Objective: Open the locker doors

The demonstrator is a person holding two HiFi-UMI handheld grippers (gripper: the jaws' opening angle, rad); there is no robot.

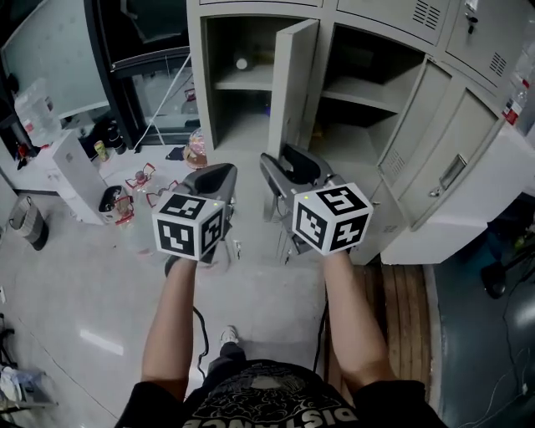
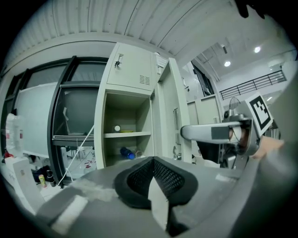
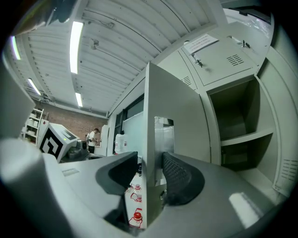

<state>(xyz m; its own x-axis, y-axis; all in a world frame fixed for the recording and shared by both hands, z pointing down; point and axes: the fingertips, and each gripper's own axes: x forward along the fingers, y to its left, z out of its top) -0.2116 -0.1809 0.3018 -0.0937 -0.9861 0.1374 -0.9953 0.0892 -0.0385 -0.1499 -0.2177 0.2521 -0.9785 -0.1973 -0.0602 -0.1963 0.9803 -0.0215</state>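
Observation:
A grey locker bank (image 1: pixel 351 12) fills the top of the head view. Its left compartment (image 1: pixel 242 92) stands open, its door (image 1: pixel 297 79) swung out towards me. My right gripper (image 1: pixel 280 170) is at that door's lower edge. In the right gripper view the door (image 3: pixel 167 107) edge runs between the jaws of my right gripper (image 3: pixel 149 174), which are shut on it. My left gripper (image 1: pixel 219 173) hangs beside it to the left, shut and holding nothing; its pads meet in the left gripper view (image 2: pixel 153 160). A blue bottle (image 2: pixel 125 152) lies inside the open compartment.
The compartment to the right (image 1: pixel 368 92) is also open, its door (image 1: pixel 418 117) swung right, and a further door with a handle (image 1: pixel 451 171) hangs open beyond. On the floor at left are a white box (image 1: pixel 71 175), red-capped bottles (image 1: pixel 138 180) and a bin (image 1: pixel 29 221).

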